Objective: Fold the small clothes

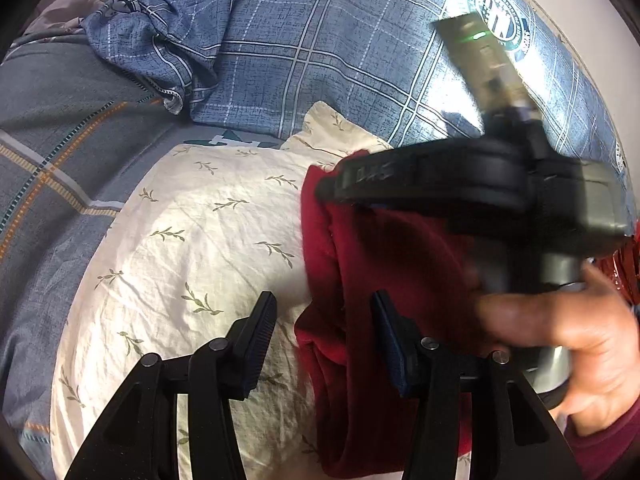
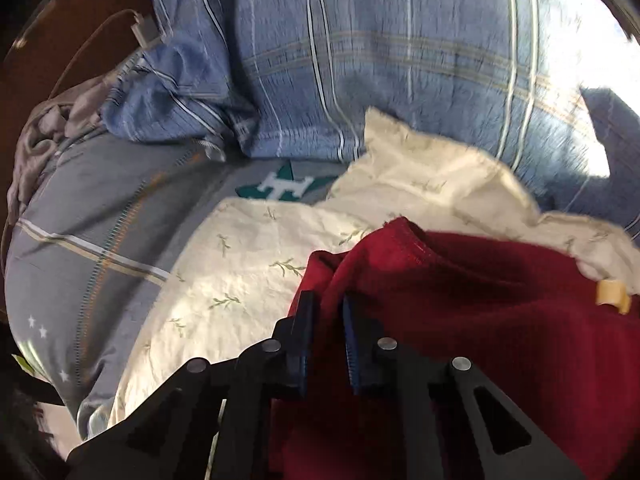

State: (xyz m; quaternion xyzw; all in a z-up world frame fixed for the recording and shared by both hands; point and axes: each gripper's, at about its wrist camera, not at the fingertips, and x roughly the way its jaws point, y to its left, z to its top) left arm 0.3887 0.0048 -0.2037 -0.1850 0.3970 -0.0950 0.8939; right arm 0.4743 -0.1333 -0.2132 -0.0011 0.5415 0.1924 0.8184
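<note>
My right tool (image 2: pixel 326 320) has its two pads drawn close on a raised fold of the red garment (image 2: pixel 460 320), which bunches up between them and spreads away to the tool's right over the cream leaf-print cloth (image 2: pixel 248 276) on the bed. My left tool (image 1: pixel 324 328) stands wide apart and holds nothing; its right pad sits against the garment's edge, its left pad over bare cream cloth. I judge the main risk to be the grip: only a thin ridge of thick fabric is pinched, so a quick pull could slip it free and drop the fold crooked. The right tool's body also crosses just ahead of my left tool, so the two may knock together. The loose cream cloth could be dragged along too.
</note>
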